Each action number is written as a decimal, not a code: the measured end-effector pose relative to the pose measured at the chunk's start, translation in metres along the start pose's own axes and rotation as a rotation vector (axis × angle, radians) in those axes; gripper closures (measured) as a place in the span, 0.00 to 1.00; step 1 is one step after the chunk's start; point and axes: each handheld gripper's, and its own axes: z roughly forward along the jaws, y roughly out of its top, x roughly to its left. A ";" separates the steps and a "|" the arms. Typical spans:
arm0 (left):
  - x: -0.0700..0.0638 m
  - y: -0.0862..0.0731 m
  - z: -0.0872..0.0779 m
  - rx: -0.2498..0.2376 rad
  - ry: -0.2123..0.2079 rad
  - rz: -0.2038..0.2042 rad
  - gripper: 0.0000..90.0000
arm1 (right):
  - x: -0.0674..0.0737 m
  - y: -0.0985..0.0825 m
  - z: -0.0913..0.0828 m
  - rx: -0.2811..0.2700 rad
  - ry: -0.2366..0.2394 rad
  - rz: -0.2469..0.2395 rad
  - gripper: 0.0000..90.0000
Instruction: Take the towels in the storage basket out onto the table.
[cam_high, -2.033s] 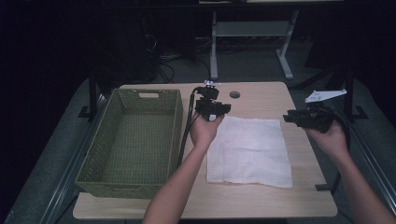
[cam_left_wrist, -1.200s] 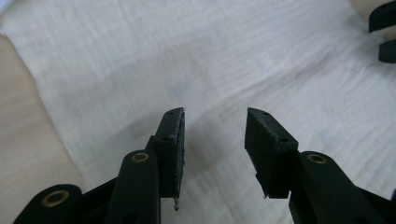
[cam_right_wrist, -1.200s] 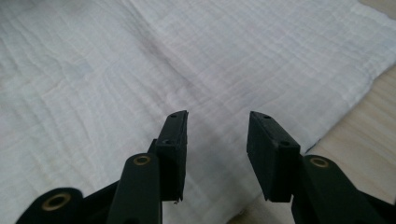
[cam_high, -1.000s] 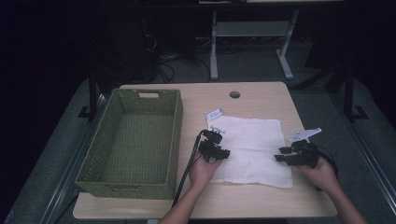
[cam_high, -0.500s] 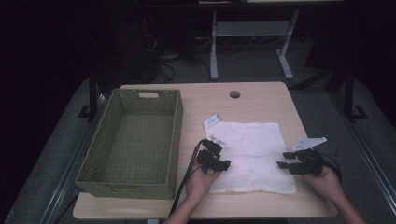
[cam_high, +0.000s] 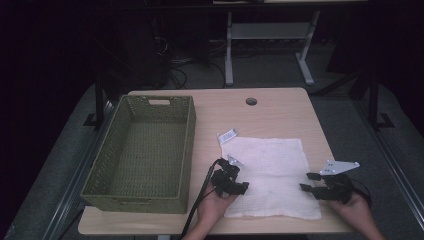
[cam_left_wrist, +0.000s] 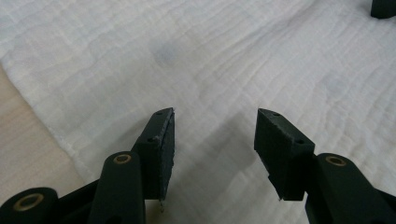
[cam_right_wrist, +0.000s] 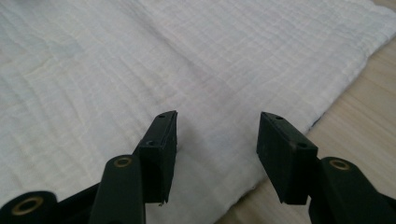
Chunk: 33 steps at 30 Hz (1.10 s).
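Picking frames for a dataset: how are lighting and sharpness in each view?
High view: table lit, surroundings nearly black, slightly soft. Left gripper view: cloth weave crisp, soft shadow under the jaws. Right gripper view: evenly lit, no glare, far cloth blurs.

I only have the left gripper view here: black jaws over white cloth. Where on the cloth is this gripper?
Observer: In the high view, the left gripper is over the white cloth's near left edge.
Operator: And the other gripper?
Observer: The right gripper is at the cloth's near right edge; its own view shows bare wood past the hem.
Operator: Holding anything?
Observer: No; its jaws have just been opening, nothing between them.
Operator: Anything else around?
Observer: A green woven basket stands left of the cloth.
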 end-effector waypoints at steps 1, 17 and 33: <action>-0.001 -0.001 -0.001 0.005 -0.004 -0.004 0.53 | 0.001 -0.002 -0.001 -0.003 -0.001 -0.004 0.52; 0.030 0.031 -0.019 -0.138 0.074 -0.092 0.53 | -0.023 0.029 0.000 -0.030 0.018 0.031 0.44; 0.090 0.067 0.003 -0.154 0.246 -0.222 0.53 | -0.080 0.070 0.026 0.031 -0.026 0.106 0.48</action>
